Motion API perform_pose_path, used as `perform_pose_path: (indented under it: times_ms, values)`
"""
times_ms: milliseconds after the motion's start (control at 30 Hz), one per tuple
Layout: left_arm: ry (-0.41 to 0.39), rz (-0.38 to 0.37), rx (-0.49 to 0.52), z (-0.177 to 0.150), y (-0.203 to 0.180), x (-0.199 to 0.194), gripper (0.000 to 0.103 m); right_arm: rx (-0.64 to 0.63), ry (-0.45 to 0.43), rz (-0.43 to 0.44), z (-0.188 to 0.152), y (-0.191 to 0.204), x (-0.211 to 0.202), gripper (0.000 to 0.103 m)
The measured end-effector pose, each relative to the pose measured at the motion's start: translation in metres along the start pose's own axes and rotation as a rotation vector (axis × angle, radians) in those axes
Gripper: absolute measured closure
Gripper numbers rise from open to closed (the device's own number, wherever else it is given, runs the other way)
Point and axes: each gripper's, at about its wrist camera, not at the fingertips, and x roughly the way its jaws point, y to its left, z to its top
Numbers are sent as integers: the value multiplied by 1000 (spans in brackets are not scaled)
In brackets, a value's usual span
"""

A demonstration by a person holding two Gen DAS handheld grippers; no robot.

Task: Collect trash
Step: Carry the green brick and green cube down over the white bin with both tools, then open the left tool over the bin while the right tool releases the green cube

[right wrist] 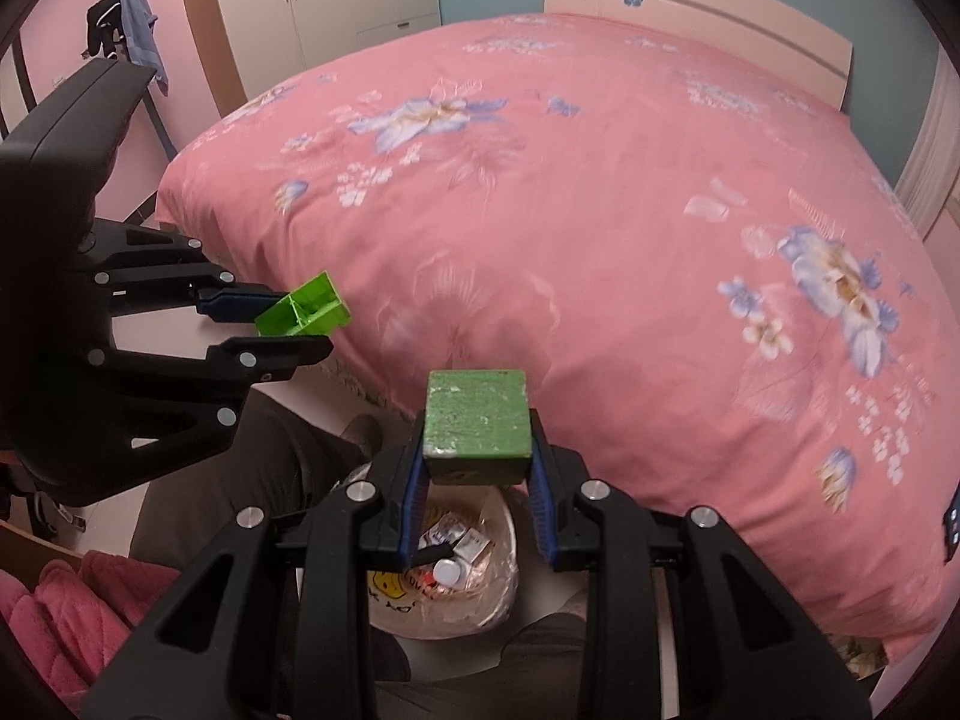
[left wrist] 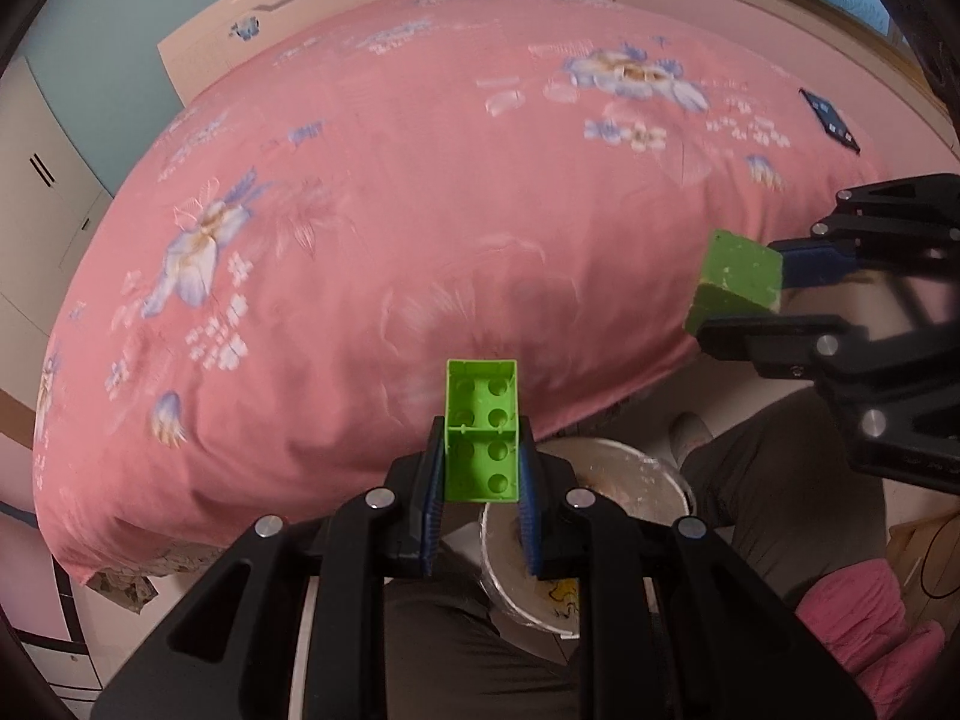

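Pink floral bedding covers the bed [right wrist: 600, 228], which fills most of both views and now carries none of the task's pieces, apart from a dark phone [left wrist: 831, 119] lying near its far edge. Below its near edge, on the floor between the person's knees, stands the trash bin [right wrist: 507, 546], lined with a clear bag and already holding wrappers and a small bottle; it sits there so that both hands can reach it without stepping away.

Over the bin's rim hangs the right tool [right wrist: 477, 474], its blue pads pressed against the two sides of a dark green block [right wrist: 476, 420], held level so it should drop straight down when the pads part. The left tool [left wrist: 482, 468] is closed the same way on a bright green toy brick [left wrist: 482, 429], hollow underside up, gripped across its narrow width. It hovers at the bed's edge just beside the bin, probably waiting its turn. Both pieces look light and rigid, and the release seems next.
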Motion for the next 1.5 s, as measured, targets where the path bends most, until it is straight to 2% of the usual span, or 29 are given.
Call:
perform_pose_path:
  times_ms: [700,1500]
  values:
    - [275,-119,-56,-68,-23,123,79,88,274,123,-83,7,122,72]
    - [535,-252,-193,-115,-30,250,79,223,548,181,-137,13,253,72]
